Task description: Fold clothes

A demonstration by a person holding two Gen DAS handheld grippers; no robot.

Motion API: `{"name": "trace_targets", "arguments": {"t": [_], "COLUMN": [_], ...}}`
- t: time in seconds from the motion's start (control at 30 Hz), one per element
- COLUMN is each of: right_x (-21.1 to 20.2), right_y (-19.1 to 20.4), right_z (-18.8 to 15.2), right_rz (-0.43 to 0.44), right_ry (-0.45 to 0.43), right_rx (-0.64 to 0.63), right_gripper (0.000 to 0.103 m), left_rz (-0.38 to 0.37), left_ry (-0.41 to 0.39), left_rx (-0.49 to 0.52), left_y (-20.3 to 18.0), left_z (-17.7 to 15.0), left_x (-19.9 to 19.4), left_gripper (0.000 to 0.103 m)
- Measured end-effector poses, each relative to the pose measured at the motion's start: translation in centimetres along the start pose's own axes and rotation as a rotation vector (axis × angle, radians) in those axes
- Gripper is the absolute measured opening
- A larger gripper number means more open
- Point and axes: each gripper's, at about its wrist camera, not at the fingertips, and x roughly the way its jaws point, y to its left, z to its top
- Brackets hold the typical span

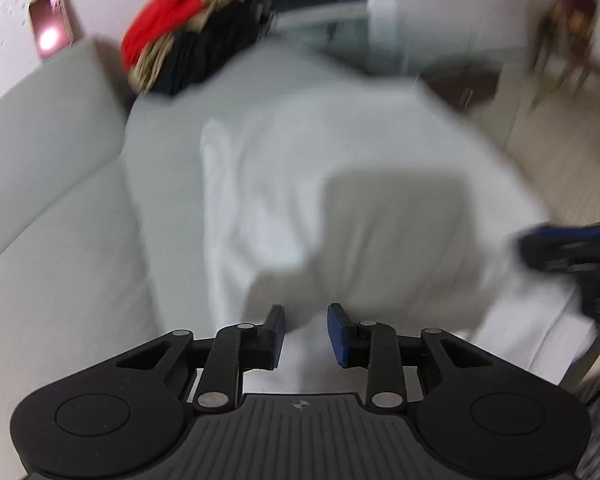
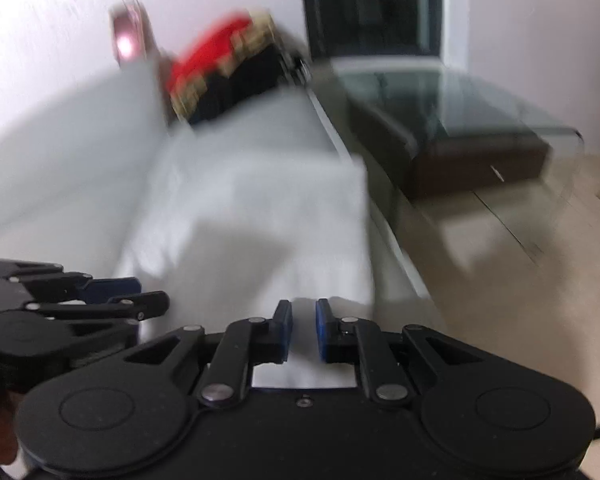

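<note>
Fingers of left gripper set a little apart, with a clear gap. White cloth seen through the gap, not pinched as far as can be told. Fingers of right gripper close together, only a thin gap. A bit of white cloth right in that gap; cannot tell if squeezed or just lying behind.

Cloth spread flat on grey sofa, under both grippers, one side hanging at the sofa's front edge. Dark shadow patch on the cloth near its middle. Kind of cloth hard to tell: too blurry, no sleeves or collar to make out.

Both pictures smeared. Near end of the cloth hidden under the black gripper bodies. Right gripper cut off at the edge of the left view; left gripper half cut off at the edge of the right view.

Pile of clothes, red, tan and black, at the far end of the sofa, well apart from the grippers. Pink thing on the wall, too fuzzy to name. Glass table beside the sofa, dark box under it.
</note>
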Motion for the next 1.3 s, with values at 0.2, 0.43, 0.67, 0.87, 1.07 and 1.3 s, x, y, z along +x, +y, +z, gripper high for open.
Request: {"name": "trace_targets", "arguments": {"t": [0.2, 0.43, 0.67, 0.87, 1.07, 1.3], "right_x": [-4.3, -14.0, -19.8, -21.4, -22.0, -21.9], "right_y": [-0.9, 1.3, 4.2, 5.1, 5.5, 5.8], "right_z": [-3.3, 0.3, 2.2, 1.8, 0.8, 0.2], "right_rz": [0.039, 0.058, -0.044, -0.092, -0.1, -0.095], "right_ry": [0.192, 0.062, 0.05, 0.105, 0.116, 0.129], "right_rx": [0.068, 0.033, -0.094, -0.09, -0.088, -0.095], "right_gripper": [0.015, 0.049, 0.07, 0.077, 0.078, 0.079], "left_rz": [-0.036, -0.023, -0.066, -0.081, -0.081, -0.081], "left_ry": [0.101, -0.058, -0.093, -0.072, -0.064, -0.054], "left_rx": [-0.086, -0.122, -0.157, -0.171, -0.17, -0.168], "left_y": [2.0, 2.1, 2.0, 1.3, 0.9, 0.6], "left_z": [-2.1, -1.9, -1.9, -2.5, -3.1, -3.2], "left_x": [-5.6, -16.2, -21.3, -21.6, -21.5, -21.2], "left_gripper": [0.034, 0.067, 0.086, 0.086, 0.086, 0.086]}}
